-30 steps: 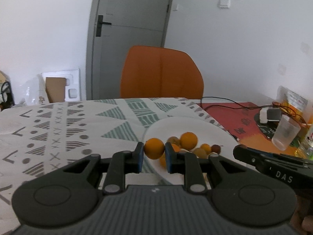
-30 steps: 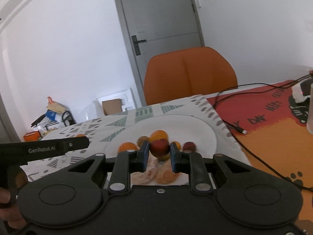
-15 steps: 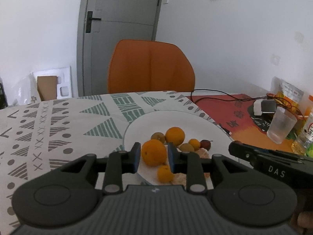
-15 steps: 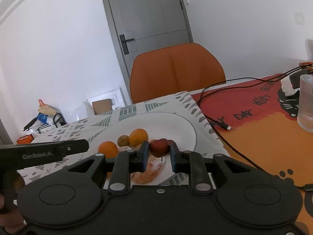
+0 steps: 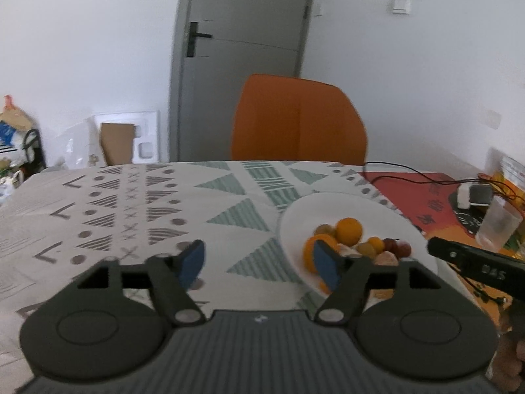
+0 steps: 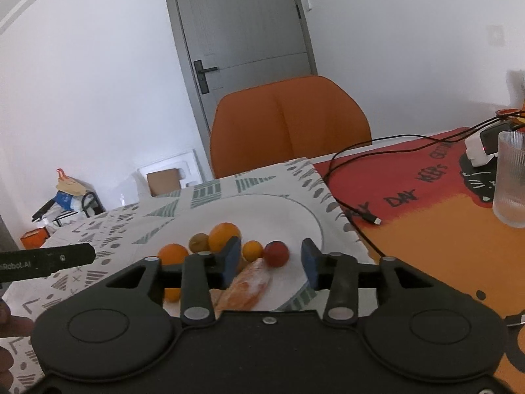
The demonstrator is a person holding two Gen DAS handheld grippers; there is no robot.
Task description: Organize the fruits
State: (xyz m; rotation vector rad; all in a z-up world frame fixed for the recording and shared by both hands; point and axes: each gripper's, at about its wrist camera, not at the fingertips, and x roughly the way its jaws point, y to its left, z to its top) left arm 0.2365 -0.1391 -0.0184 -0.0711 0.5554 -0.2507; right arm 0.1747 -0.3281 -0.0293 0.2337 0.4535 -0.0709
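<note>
A second ago each of our grippers was clamped on a fruit; now both have let go. The left gripper no longer carries the orange — its jaws are opening, wide apart, with only patterned tablecloth showing between the blue pads. That orange now sits at the left edge of the white plate, partly hidden behind the gripper's right-hand pad, right of centre in the left wrist view.

Our right gripper has released the small red fruit, which now lies on the plate in the gap between the pads, touching neither. Its jaws are opening too, less wide than the left pair.

In the right wrist view the fruits cluster in the lower middle of the frame: a large orange with a brownish-green fruit just left of it, a small orange fruit beside the red one, another orange at the plate's left edge, and peeled citrus segments nearest the camera, partly hidden by the gripper body.

To the right of the plate lies a red and orange mat with a black cable running across it, and a ribbed glass at the right edge. An orange chair stands behind the table, before a grey door.

The left gripper's tip shows at the left edge of the right wrist view, a fingertip of the hand beneath it.
</note>
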